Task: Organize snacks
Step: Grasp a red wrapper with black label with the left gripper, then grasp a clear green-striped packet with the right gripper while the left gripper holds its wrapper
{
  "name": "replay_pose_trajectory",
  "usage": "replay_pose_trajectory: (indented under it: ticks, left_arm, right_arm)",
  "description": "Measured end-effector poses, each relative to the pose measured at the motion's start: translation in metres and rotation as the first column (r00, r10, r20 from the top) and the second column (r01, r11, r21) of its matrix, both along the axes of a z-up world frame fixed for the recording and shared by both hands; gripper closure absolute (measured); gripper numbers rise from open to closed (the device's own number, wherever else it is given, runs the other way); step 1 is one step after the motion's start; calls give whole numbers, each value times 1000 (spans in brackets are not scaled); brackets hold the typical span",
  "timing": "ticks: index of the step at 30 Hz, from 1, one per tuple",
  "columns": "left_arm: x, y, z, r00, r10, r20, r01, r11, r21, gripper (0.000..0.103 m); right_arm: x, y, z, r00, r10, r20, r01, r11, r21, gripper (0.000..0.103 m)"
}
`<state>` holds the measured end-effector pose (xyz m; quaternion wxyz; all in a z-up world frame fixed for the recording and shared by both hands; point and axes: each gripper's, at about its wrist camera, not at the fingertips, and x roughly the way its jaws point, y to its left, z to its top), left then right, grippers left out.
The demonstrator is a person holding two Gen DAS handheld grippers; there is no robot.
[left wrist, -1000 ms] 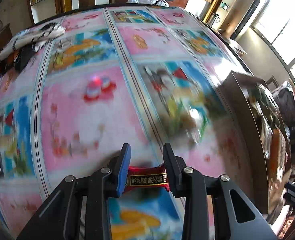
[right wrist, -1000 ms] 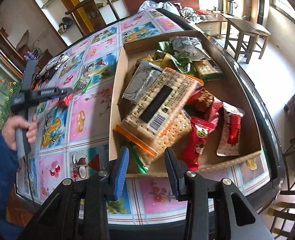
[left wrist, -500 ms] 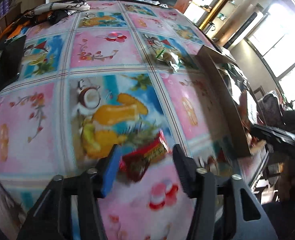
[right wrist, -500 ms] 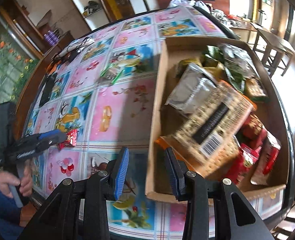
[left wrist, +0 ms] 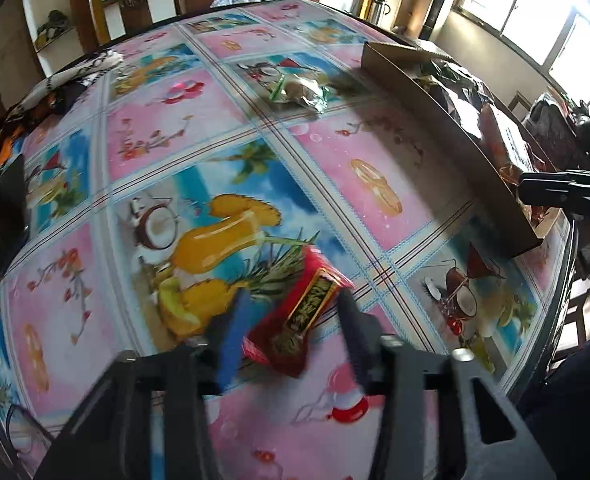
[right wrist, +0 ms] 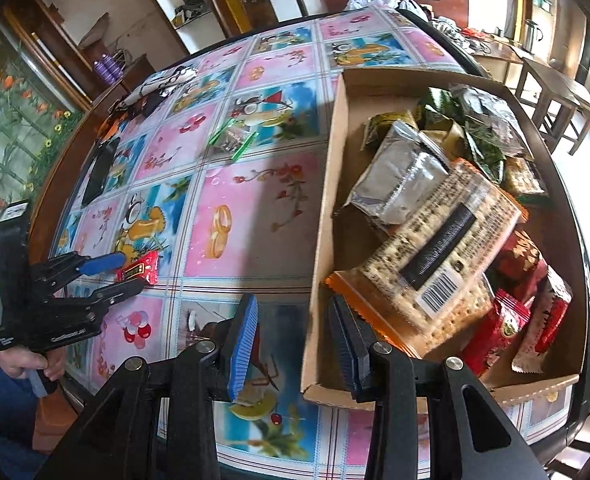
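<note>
Seemingly released red snack packet [left wrist: 301, 316], blurred left claw [left wrist: 291, 332]

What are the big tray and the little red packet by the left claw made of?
Tray: apparently brown cardboard, matte, with raw cut edges. Red packet: probably glossy plastic film, since it catches light and has a crimped end. It lies between the open left claw's fingers.

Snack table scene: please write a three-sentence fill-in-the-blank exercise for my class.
1. The small red foil snack packet lies between the fingers of the ____ gripper.
2. The large cracker pack with the barcode lies inside the brown ____ box.
3. The right gripper holds ____.

Missing words: left; cardboard; nothing
</note>
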<state>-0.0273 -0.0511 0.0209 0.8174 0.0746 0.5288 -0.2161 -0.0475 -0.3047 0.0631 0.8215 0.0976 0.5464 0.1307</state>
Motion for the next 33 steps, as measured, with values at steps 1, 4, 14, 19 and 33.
replay_pose_trajectory:
  ticks: [1, 4, 14, 19, 33]
  left_arm:
    - [1, 0, -1, 1000, 9, 1, -9, 1000, 3, 71]
    - [1, 4, -1, 998, 54, 10, -54, 999, -6, 79]
    - [-13, 12, -2, 964, 265, 29, -265, 964, -14, 84]
    - [-12, 6, -2, 956, 291, 50, -292, 956, 24, 84]
    - [-15, 0, -2, 932, 353, 82, -358, 933, 48, 84]
  right_arm:
    - [-1, -1, 0, 1000, -4, 2, 4, 1000, 1, 63]
    - [0, -3, 2, 1000, -9, 5, 9, 1000, 3, 63]
    - [54, 29, 21, 993, 109, 43, -111, 993, 31, 47]
    - [119, 68, 25, 967, 250, 57, -249, 968, -29, 45]
    - [197, 140, -38, 873, 479, -89, -487, 853, -188, 46]
